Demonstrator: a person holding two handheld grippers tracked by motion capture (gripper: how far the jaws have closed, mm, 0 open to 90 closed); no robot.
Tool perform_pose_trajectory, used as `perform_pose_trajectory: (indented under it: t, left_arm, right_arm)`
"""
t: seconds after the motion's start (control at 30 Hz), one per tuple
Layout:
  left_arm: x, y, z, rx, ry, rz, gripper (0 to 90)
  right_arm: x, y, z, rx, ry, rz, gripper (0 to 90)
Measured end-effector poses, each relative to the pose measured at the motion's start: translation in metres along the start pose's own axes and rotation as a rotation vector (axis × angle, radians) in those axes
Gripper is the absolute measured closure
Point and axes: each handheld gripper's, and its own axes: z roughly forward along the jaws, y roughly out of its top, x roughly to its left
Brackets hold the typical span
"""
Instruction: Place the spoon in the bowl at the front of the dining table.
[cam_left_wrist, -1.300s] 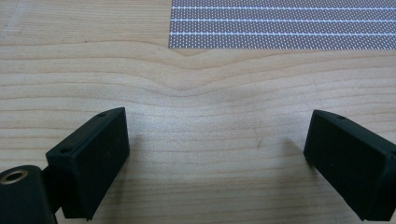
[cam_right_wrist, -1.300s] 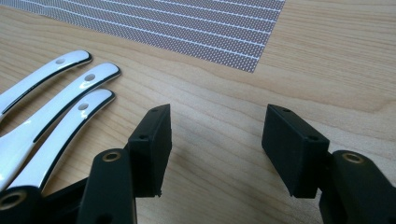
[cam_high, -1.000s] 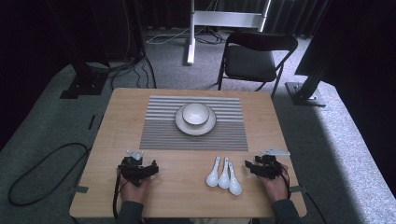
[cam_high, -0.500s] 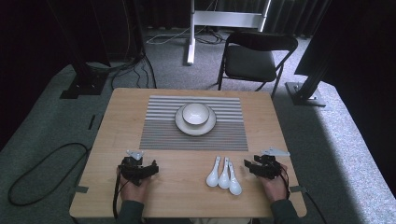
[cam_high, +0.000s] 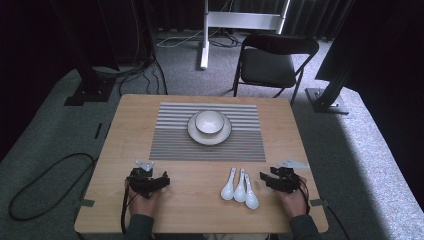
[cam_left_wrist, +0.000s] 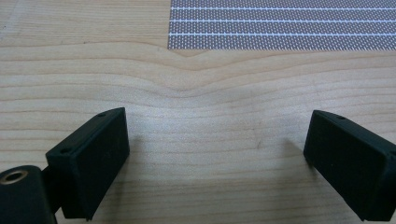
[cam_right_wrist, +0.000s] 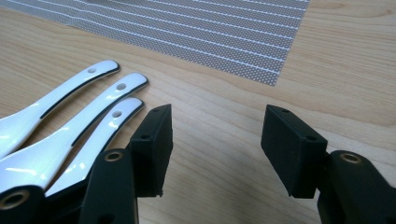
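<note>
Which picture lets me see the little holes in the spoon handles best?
The right gripper view: the three white spoons lie close up beside the right hand-held gripper, and each handle's hole is plain. In the high view the spoons are small and whole, but the holes can't be made out. The left gripper view looks at bare table.

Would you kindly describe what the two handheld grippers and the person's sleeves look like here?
Both the left gripper and the right gripper are black, each with two flat, block-shaped fingers showing small screw holes. Brass-coloured inserts sit near the finger bases. A grey three-cornered plate tops each, and a dark cable trails from each. The person wears dark grey-green sleeves.
</note>
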Motion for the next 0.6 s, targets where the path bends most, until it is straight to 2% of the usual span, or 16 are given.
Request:
perform_pose_trajectory:
  t: [0.6]
  left_arm:
    - [0.000,0.000,0.000,0.000,0.000,0.000,7.2]
  right_arm:
    - [0.016,0.003,-0.002,0.014,0.029,-0.036,42.9]
